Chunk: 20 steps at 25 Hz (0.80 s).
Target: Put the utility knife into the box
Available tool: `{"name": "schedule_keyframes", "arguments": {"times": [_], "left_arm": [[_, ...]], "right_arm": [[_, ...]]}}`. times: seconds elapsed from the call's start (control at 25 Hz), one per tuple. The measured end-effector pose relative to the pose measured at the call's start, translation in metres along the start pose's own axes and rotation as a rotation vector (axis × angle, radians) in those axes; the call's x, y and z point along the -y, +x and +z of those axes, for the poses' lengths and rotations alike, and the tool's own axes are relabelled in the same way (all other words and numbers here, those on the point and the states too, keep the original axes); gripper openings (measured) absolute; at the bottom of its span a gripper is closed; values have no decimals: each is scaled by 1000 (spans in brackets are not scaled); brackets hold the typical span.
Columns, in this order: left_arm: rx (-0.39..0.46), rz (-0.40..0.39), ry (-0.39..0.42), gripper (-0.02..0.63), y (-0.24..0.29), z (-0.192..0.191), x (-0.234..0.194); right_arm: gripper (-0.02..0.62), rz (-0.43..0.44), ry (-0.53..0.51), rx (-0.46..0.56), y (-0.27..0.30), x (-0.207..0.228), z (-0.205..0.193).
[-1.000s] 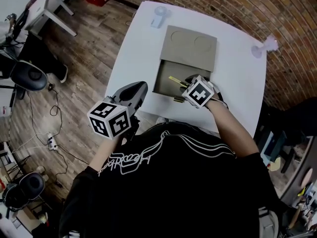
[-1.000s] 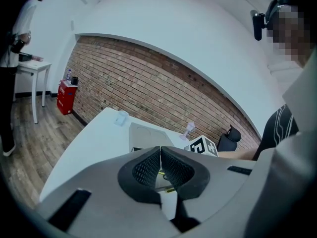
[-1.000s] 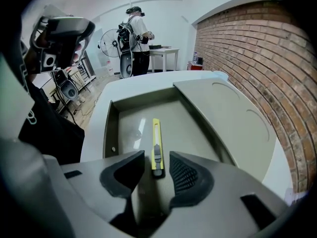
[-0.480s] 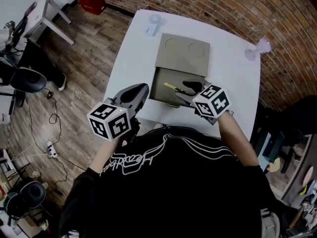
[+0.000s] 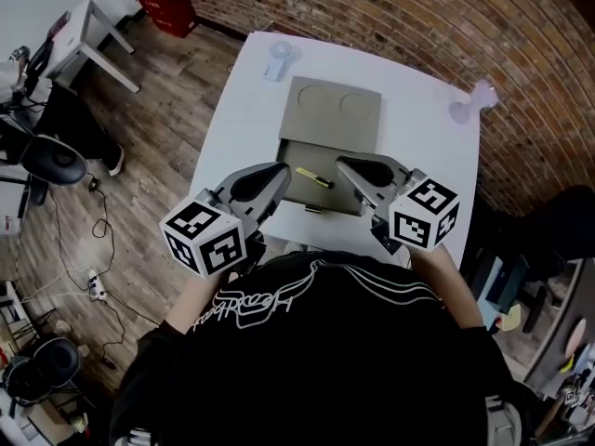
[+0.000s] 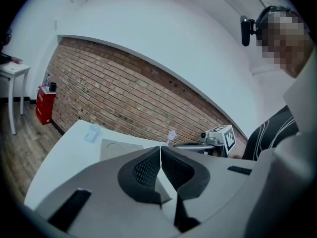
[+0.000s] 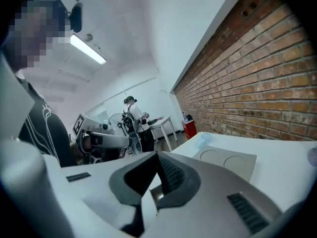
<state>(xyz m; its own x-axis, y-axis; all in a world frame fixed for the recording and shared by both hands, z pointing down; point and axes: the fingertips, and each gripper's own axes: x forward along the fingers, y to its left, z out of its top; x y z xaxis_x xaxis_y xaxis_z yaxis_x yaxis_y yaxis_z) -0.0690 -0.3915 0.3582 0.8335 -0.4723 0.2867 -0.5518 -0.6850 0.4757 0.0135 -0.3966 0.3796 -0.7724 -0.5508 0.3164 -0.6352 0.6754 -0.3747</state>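
Table [image 5: 237,128]: was white.
Middle: a grey box [image 5: 332,114] lay open.
Far corners: a pale blue thing [image 5: 276,61] and a pale purple thing [image 5: 468,102] stood.

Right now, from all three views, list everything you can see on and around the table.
table: one, white, centre.
box: one, grey-brown, on table, open, lid lying behind.
utility knife: one, yellow, inside box.
small pale objects: two, table's far corners; kind unclear.
cabinet: one, red, floor by brick wall.
left gripper: one, grey, above box's near edge, shut, empty.
right gripper: one, grey, beside it, just closed, empty.
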Motion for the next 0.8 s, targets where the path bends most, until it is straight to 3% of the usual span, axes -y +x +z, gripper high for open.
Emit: {"name": "schedule_keyframes", "arguments": {"times": [0.24, 0.48, 0.8], "left_arm": [[35, -38, 31, 31, 0, 15, 24], [34, -55, 54, 31, 3, 13, 36], [14, -49, 40, 31, 6, 3, 38]], "right_arm": [[1, 52, -109, 13, -15, -22, 13], [2, 108, -141, -2, -18, -36, 12], [2, 100, -166, -15, -19, -40, 5]]}}
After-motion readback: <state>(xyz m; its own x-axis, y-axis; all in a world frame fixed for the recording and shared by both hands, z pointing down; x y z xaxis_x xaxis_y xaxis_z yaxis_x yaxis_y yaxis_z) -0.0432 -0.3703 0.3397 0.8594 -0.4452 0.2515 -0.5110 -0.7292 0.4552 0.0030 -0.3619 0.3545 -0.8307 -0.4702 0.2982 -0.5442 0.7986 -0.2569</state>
